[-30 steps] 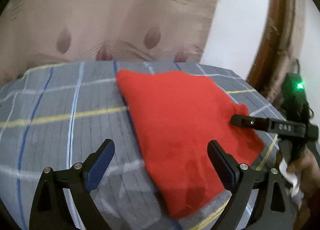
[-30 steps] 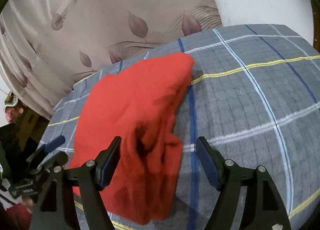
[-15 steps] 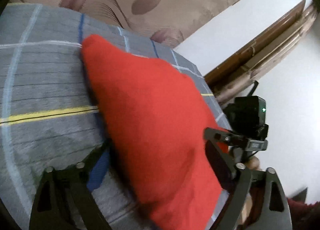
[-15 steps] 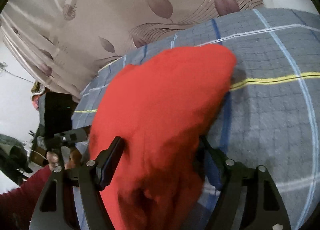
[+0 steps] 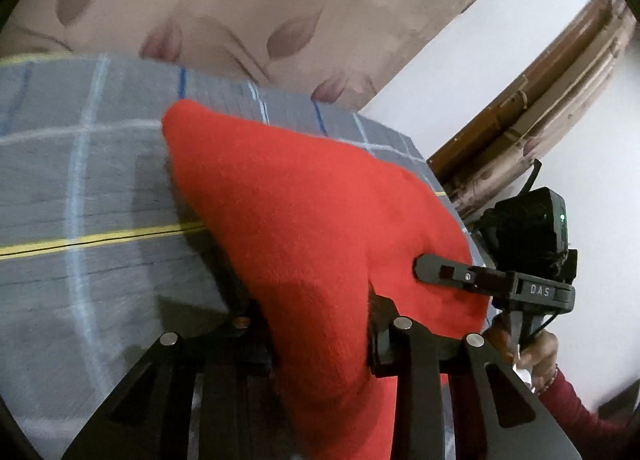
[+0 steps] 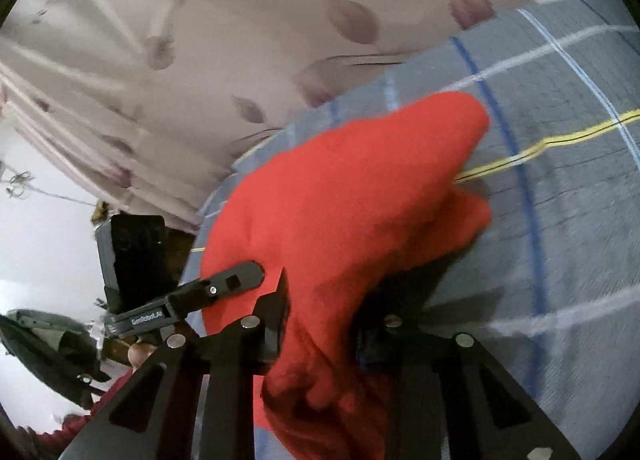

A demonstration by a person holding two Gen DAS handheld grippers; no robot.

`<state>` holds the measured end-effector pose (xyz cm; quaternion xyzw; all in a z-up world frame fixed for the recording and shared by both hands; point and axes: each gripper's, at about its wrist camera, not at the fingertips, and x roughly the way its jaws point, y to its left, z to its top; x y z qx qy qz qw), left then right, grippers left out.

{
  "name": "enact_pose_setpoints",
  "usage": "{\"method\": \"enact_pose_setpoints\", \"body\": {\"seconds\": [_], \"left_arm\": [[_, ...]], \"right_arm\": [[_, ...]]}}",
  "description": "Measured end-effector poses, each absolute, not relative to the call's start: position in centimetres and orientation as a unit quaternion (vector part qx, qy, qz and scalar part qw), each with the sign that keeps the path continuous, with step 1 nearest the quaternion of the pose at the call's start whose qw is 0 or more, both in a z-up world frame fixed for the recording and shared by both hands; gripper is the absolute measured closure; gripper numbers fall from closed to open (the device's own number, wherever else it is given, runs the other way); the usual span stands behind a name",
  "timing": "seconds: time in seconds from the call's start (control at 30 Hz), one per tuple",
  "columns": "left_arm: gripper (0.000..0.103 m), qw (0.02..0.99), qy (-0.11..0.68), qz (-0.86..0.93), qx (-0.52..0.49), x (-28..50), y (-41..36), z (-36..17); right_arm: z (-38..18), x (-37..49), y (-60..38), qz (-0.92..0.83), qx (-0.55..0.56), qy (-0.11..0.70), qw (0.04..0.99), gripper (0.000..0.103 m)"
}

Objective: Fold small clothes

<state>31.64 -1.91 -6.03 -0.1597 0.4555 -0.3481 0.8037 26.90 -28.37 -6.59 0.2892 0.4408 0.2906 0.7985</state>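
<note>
A red garment lies on the grey checked bedspread and is lifted at its near edge. My left gripper is shut on the garment's near edge. My right gripper is shut on the other near corner of the same garment. Each gripper shows in the other's view: the right one at the garment's right side, the left one at its left side. The far corner of the garment still rests on the bedspread.
A beige leaf-patterned curtain hangs behind the bed. A white wall and a brown wooden frame stand to the right. The bedspread runs out to the left in the left wrist view.
Both grippers moved in over the garment's near edge and closed on it. The near edge has risen off the bedspread.
</note>
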Motion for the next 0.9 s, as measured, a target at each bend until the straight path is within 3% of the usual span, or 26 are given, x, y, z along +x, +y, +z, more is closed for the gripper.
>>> {"method": "enact_pose_setpoints", "body": {"seconds": [0.23,0.57,0.63,0.7,0.87,0.9], "left_arm": [[0.070,0.818,0.451,-0.329,-0.143,23.9,4.4,-2.4],[0.068,0.837,0.448,-0.293,-0.117,13.6,10.1,-6.6],[0.058,0.854,0.430,-0.277,-0.096,12.0,10.3,-7.5],[0.034,0.882,0.401,-0.237,-0.067,10.5,10.4,-7.7],[0.002,0.960,0.270,-0.071,-0.005,5.9,10.9,-5.0],[0.002,0.968,0.246,-0.047,-0.009,4.8,11.3,-4.1]], "right_arm": [[-3.6,20.7,-22.4,0.328,0.277,0.427,0.796,0.080],[-8.6,13.2,-15.5,0.347,0.261,0.477,0.764,0.080],[-9.7,12.4,-15.4,0.338,0.265,0.485,0.762,0.079],[-10.4,11.9,-15.8,0.325,0.274,0.491,0.761,0.074],[-7.5,9.8,-17.4,0.289,0.236,0.443,0.815,0.068],[-6.4,9.1,-17.7,0.283,0.220,0.426,0.831,0.068]]}}
